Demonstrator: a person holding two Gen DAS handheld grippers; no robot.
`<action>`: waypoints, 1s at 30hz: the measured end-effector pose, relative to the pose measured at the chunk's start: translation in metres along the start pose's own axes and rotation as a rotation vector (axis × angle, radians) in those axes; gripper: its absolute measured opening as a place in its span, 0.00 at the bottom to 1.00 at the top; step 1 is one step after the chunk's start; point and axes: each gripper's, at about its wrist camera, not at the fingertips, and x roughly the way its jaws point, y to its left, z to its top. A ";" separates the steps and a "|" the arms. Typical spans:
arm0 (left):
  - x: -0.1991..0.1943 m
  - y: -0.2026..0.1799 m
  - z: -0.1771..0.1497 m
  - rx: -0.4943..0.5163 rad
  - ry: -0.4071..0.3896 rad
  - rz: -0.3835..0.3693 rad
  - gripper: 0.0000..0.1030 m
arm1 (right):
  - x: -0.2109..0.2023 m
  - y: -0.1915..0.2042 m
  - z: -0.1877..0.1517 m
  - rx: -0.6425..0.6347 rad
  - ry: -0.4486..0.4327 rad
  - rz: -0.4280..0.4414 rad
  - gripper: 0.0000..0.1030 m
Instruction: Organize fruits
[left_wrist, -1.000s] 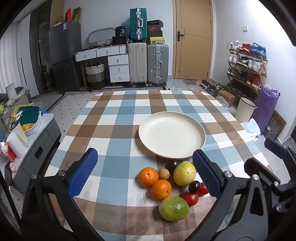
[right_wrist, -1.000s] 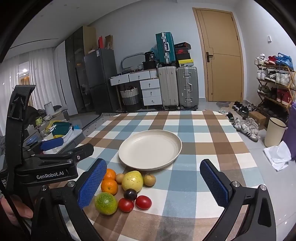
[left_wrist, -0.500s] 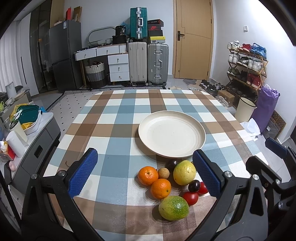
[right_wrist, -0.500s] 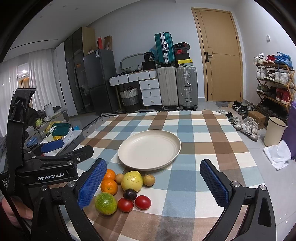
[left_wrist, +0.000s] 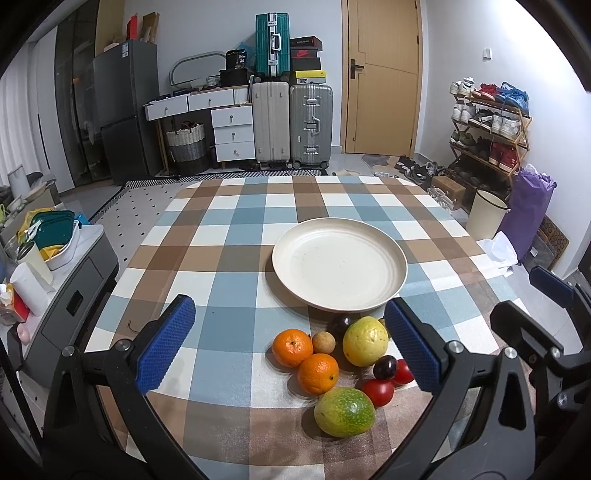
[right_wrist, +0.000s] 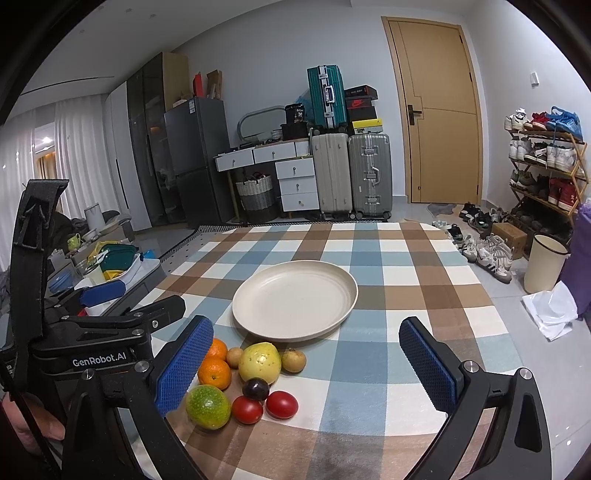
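At this moment you held both tools above the near edge of the checked tablecloth (left_wrist: 229, 280), with nothing between the pads. The left gripper (left_wrist: 288, 347) stood with its jaws spread wide, and the right gripper (right_wrist: 306, 369) was likewise fully parted and empty.

The fruit lay in one tight cluster at 6 o'clock from the plate (left_wrist: 369, 295), most pieces touching a neighbour. The plate itself was bare. No piece had yet been moved, so the step in hand was judged to be the first pick.

Recommended procedure for that pick:
- You were best placed to start from the outside of the cluster. The green fruit (left_wrist: 344, 412) sat nearest you, at 6 o'clock of the group, with free cloth on its near side.
- You needed to bring the pads down on opposite flanks of one fruit only; the two oranges (left_wrist: 317, 373) touched each other, and a pad pushed between them would likely roll the other away.
- You needed a light closing force on the red tomatoes (right_wrist: 281, 404) (thin, glossy skin bruises easily).

Surfaces and shapes: the plate was a matte cream round with a shallow raised rim. The yellow-green fruit (left_wrist: 365, 341) was a smooth, speckled oval. The dark plum (left_wrist: 385, 367) was small, round and shiny, and probably prone to slipping. The blue pads (left_wrist: 164, 350) carried a fine knurled pattern, which should have aided grip.
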 end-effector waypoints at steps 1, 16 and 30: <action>0.000 0.000 0.000 0.000 0.000 0.001 0.99 | 0.000 0.000 0.000 -0.001 -0.001 -0.001 1.00; 0.005 -0.002 -0.008 0.001 0.010 -0.002 0.99 | -0.002 -0.003 0.001 0.004 -0.007 -0.001 1.00; 0.016 0.004 -0.017 -0.005 0.059 -0.028 0.99 | -0.002 -0.007 -0.003 0.014 -0.006 -0.007 1.00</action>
